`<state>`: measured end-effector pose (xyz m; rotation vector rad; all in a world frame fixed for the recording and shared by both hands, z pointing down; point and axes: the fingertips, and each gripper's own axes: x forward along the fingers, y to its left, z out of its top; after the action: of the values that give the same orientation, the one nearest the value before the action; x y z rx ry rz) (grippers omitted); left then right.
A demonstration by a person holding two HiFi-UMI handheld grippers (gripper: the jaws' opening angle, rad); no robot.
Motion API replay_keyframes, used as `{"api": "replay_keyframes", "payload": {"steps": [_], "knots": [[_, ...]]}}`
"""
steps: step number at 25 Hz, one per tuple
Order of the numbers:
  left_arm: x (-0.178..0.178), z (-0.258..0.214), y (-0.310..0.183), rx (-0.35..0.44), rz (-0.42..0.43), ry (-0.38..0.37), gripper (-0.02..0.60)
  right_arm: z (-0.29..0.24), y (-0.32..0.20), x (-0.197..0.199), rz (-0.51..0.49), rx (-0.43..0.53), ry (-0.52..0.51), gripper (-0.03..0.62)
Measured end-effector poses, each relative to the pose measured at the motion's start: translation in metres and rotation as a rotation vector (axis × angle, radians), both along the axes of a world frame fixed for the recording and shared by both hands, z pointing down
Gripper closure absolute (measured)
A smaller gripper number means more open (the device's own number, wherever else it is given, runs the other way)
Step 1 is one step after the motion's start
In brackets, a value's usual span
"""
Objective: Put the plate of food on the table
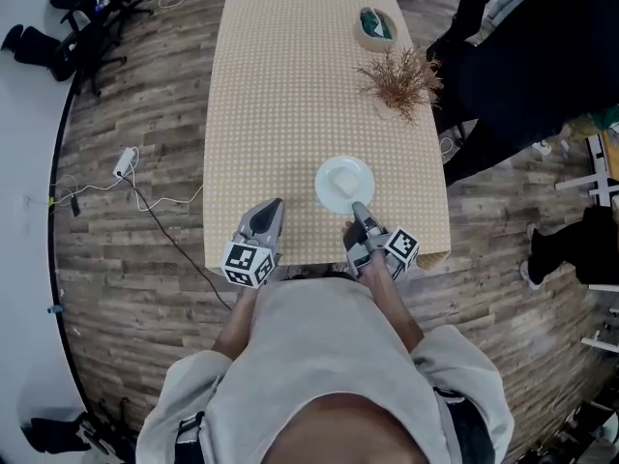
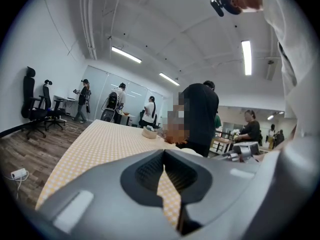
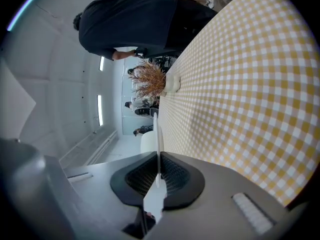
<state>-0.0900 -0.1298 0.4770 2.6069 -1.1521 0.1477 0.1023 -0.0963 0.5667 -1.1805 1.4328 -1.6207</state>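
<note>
One plate [image 1: 342, 182] pinched at near rim by right gripper [image 1: 358, 209], rolled sideways, forearm [image 1: 393, 296] stretched ahead. Plate level at table [image 1: 280, 85] near edge, right of centre. Left gripper [image 1: 274, 207] alongside, clear of plate, jaws pressed together, empty.

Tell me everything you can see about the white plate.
The plate is round, plain white and smooth, perhaps ceramic, with a shallow well and a broad rim. It lies level over the near right part of the checked table. The right gripper is shut on its near rim, which runs edge-on between the pads; nothing else touches it. No food can be made out on it. Whether it rests on the cloth or hangs just above cannot be told.
</note>
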Motion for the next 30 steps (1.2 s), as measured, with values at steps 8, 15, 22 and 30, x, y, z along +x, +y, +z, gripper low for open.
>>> {"api": "replay_keyframes", "payload": {"steps": [8,15,22,30], "knots": [[0.014,-0.004,-0.002,0.017,-0.058,-0.024,0.572,0.004,-0.006,0.019,-0.059,-0.031,0.012,0.579],[0.024,-0.007,-0.007,0.024,-0.067,-0.031,0.572,0.001,-0.011,0.029,-0.070,-0.024,0.002,0.579],[0.025,-0.001,0.000,0.003,-0.063,-0.038,0.572,0.006,0.001,0.031,-0.067,-0.041,-0.005,0.579],[0.033,0.020,0.018,-0.057,-0.047,-0.046,0.572,0.026,0.030,0.033,-0.074,-0.099,-0.003,0.579]]}}
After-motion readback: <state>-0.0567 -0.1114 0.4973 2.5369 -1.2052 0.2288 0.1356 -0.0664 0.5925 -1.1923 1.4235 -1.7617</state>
